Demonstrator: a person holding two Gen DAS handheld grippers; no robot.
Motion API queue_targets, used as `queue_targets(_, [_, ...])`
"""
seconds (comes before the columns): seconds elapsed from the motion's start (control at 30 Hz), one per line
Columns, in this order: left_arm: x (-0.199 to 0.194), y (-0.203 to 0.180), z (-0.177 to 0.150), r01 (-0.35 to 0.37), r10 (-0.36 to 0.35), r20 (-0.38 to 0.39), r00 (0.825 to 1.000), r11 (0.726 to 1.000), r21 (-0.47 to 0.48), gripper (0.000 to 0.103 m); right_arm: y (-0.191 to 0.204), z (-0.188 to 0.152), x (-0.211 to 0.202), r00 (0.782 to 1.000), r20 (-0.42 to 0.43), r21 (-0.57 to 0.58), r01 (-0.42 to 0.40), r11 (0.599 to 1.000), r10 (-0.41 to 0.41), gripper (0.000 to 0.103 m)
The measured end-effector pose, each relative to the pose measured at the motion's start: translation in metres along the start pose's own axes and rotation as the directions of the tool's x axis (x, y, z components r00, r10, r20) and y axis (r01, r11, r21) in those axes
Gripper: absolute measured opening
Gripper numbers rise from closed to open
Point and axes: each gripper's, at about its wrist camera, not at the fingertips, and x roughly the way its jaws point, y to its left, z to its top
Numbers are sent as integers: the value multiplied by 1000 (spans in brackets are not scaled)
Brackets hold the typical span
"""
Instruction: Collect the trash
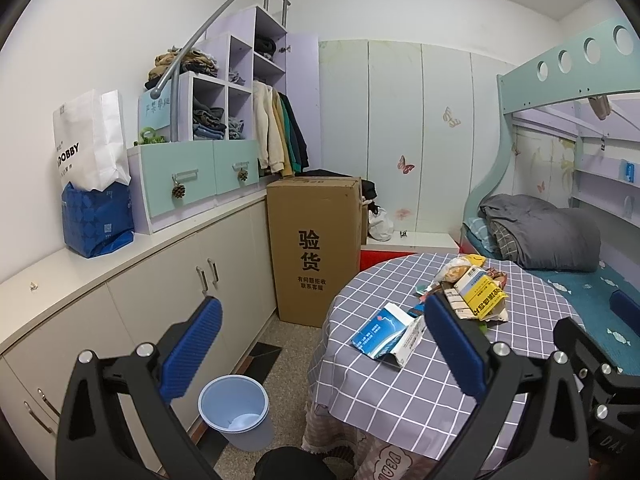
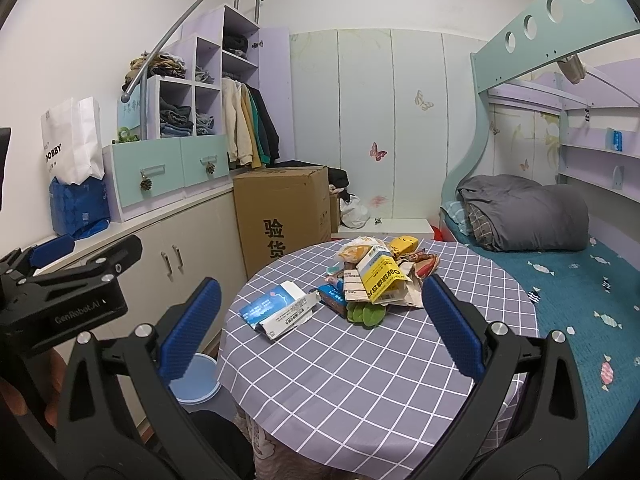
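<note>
Trash is seen on the round table [image 1: 400,392] in the left wrist view: a flattened blue-and-white carton [image 1: 386,334] lies alone on the checked cloth, and a heap of packaging [image 1: 476,288] topped by a yellow box [image 1: 482,292] is piled farther back. The left gripper [image 1: 322,344] is held in the air with its blue pads spread wide and nothing between them; its left finger is framed over the floor and its right finger [image 1: 454,344] over the table, just beside the heap in the picture. A light blue bin [image 1: 234,408] with something pale at its bottom stands on the floor beside the table, below a tall cardboard box [image 1: 314,248]. Part of the right gripper is glimpsed at the right edge.

In the right wrist view, the right gripper [image 2: 322,328] is likewise held released and empty above the near half of the table [image 2: 360,380]. The blue-and-white carton [image 2: 280,308] is seen ahead to the left, well apart from the pads. The heap of packaging [image 2: 376,280], with the yellow box [image 2: 382,276] and a green item [image 2: 366,314] at its front, lies beyond the centre. The light blue bin [image 2: 198,380] is partly hidden by the left pad and the table edge. The left gripper's body [image 2: 68,284] is seen at the left, held by a hand [image 2: 24,396].
</note>
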Motion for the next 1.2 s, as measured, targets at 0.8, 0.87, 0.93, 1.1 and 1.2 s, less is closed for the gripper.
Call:
queue_targets(0.8, [6, -6, -5, 3, -3, -13, 1000, 1000, 8, 99, 3, -2, 1, 1000, -9, -5, 0, 1000, 0, 98])
queue_targets(0.87, [7, -7, -5, 3, -2, -14, 1000, 1000, 11, 99, 3, -2, 2, 1000, -9, -4, 0, 1000, 0, 98])
queue_targets(0.93, [8, -7, -5, 0, 0, -16, 1000, 1000, 13, 99, 4, -2, 3, 1000, -10, -4, -2, 1000, 2, 98])
queue_targets(1.1, [12, -5, -4, -5, 5, -24, 1000, 1000, 12, 99, 2, -2, 7, 1000, -21, -8, 1, 1000, -1, 98])
queue_targets(1.2, [18, -5, -5, -12, 12, -33, 999, 1000, 18, 99, 0, -4, 13, 1000, -31, 0, -3, 1000, 3, 98])
